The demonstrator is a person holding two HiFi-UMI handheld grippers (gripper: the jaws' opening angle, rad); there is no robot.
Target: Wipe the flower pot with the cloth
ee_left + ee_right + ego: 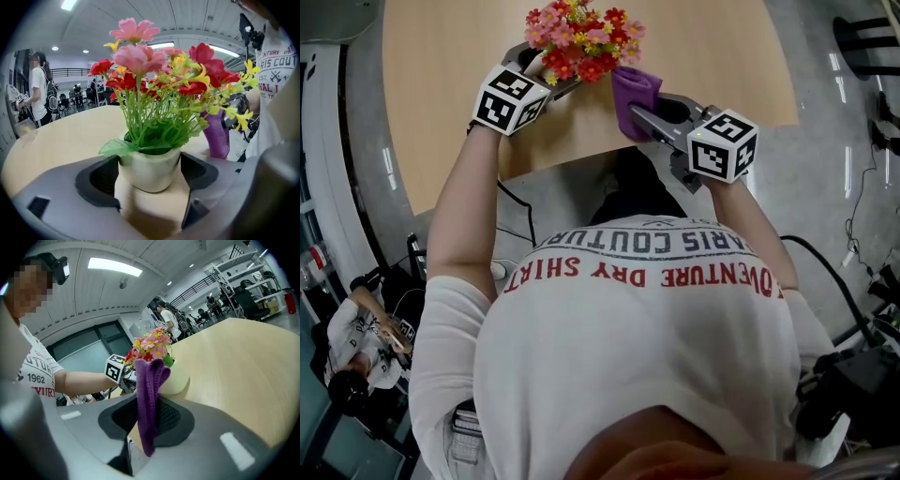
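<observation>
A small white flower pot [150, 174] with red, pink and yellow flowers [581, 37] stands near the front edge of the wooden table [450, 103]. My left gripper [150, 164] is open at its widest. The pot stands between its dark pads [101, 180], close to both, and I see no squeeze on it. In the head view the blooms hide the pot, and the left gripper [546, 73] reaches in under them. My right gripper [147, 416] is shut on a purple cloth [150, 380], whose folded top stands up right beside the pot [177, 383].
The table's front edge [581, 161] runs just under both grippers, with grey floor and black cables [520, 211] below. The tabletop stretches away beyond the pot. A person [38, 89] stands far behind the table, with shelving [234, 277] in the room's background.
</observation>
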